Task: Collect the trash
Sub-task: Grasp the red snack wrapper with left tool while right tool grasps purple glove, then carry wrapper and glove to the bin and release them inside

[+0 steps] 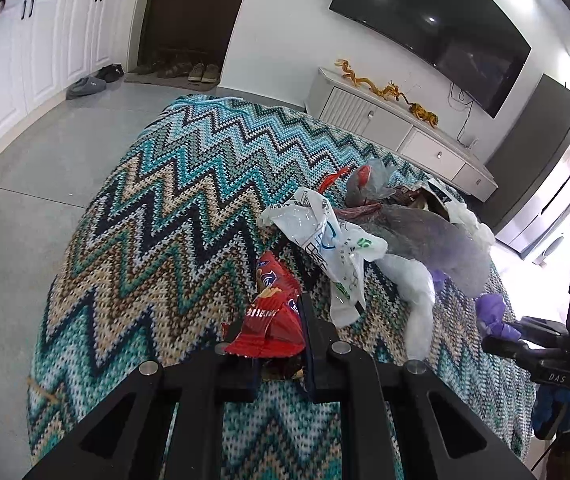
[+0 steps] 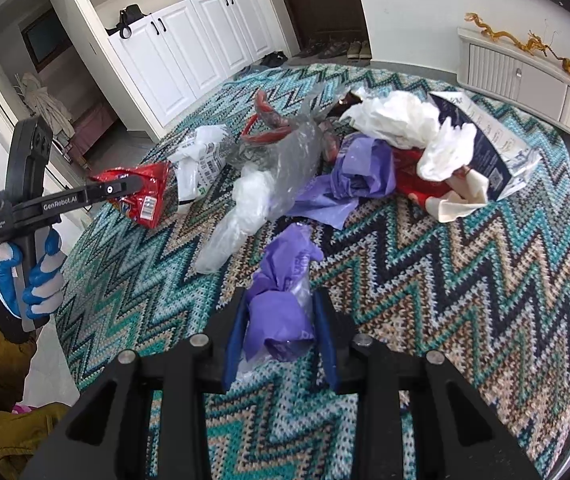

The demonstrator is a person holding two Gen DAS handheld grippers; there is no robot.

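Note:
My left gripper (image 1: 281, 320) is shut on a crumpled red snack bag (image 1: 273, 312) and holds it over the zigzag-patterned tablecloth (image 1: 157, 216). The same bag (image 2: 141, 194) and left gripper (image 2: 133, 184) show at the left of the right wrist view. My right gripper (image 2: 281, 316) is shut on a crumpled purple plastic bag (image 2: 281, 304) near the table's front; it also shows in the left wrist view (image 1: 497, 314). A heap of trash lies beyond: a clear plastic bag (image 2: 281, 160), a white printed bag (image 1: 325, 236), white tissues (image 2: 397, 120), a purple sheet (image 2: 349, 176), a dark carton (image 2: 485, 136).
The round table is covered by the knitted cloth (image 2: 445, 264). White cabinets (image 2: 189, 40) stand beyond it, with shoes (image 2: 349, 50) by a dark door. A low TV console (image 1: 401, 136) with golden dragon figures and a wall TV (image 1: 437, 28) are on the right.

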